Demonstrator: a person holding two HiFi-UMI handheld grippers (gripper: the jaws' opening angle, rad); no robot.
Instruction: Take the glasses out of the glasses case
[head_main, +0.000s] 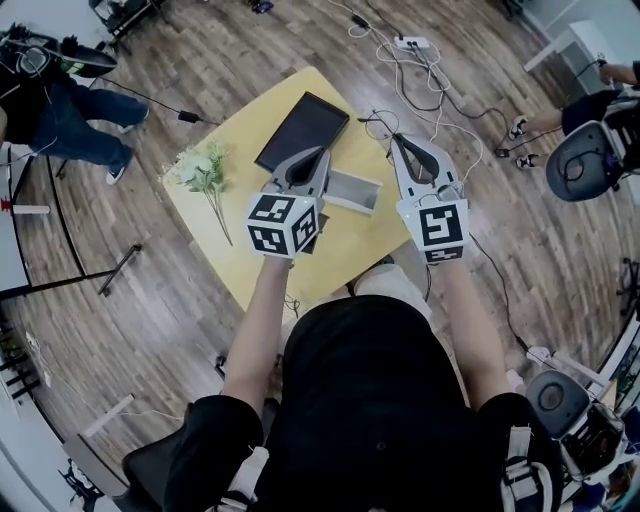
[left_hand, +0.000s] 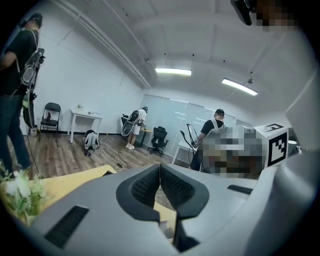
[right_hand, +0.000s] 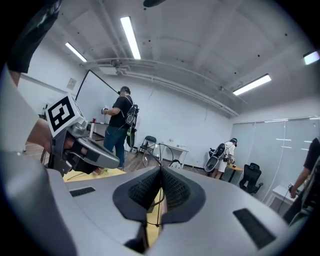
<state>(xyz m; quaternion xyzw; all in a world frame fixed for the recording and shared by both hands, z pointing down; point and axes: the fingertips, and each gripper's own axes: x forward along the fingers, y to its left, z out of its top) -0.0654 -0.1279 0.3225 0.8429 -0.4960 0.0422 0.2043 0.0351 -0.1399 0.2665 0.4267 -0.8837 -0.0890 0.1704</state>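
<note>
The thin wire-rimmed glasses (right_hand: 158, 156) are hanging pinched in the right gripper (right_hand: 160, 171), while the grey glasses case (head_main: 355, 190) is lying open near the table's (head_main: 230, 250) right edge.

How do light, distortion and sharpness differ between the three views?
Head view: strong fisheye bend, floor planks curving round the yellow table, even light, sharp. Left gripper view: a ceiling lamp glares, the corners are dark, and the shut left claw near the lens looks soft. Right gripper view: a strip lamp glares too; the thin glasses in the right claw stand out against the pale wall.
</note>
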